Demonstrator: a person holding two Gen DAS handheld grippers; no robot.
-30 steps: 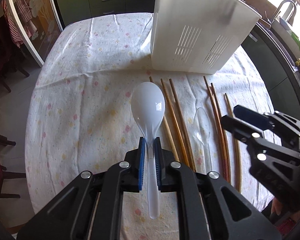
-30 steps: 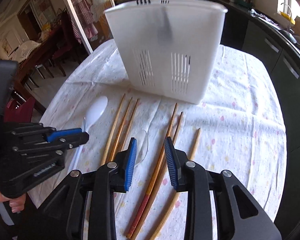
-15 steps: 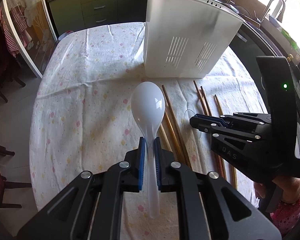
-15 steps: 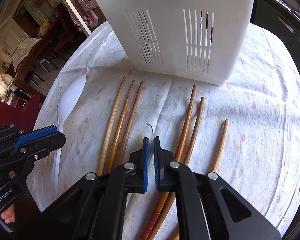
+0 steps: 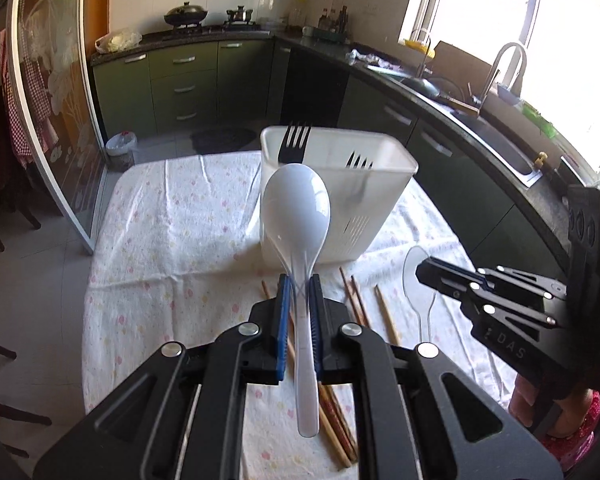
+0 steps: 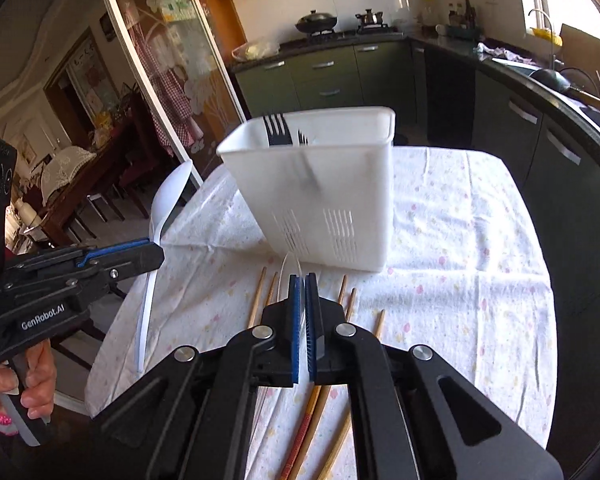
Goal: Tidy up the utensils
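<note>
My left gripper (image 5: 299, 280) is shut on the handle of a white plastic spoon (image 5: 296, 208) and holds it raised above the table, bowl forward. The spoon also shows in the right wrist view (image 6: 168, 204). My right gripper (image 6: 303, 280) is shut on a clear plastic spoon (image 6: 291, 264), lifted off the table; it also shows in the left wrist view (image 5: 418, 276). The white utensil basket (image 5: 364, 208) stands upright ahead with black forks (image 5: 294, 144) in it. Several wooden chopsticks (image 5: 386, 312) lie on the tablecloth below both grippers.
The table has a white flowered cloth (image 6: 460, 248). Dark kitchen cabinets and a sink counter (image 5: 480, 120) run along the right. A glass sliding door (image 5: 48, 100) is on the left, with chairs beyond the table's left edge.
Both grippers have risen and tilted up from the table. The right gripper closed on the clear spoon and lifted it. The left one lifted the white spoon higher.
</note>
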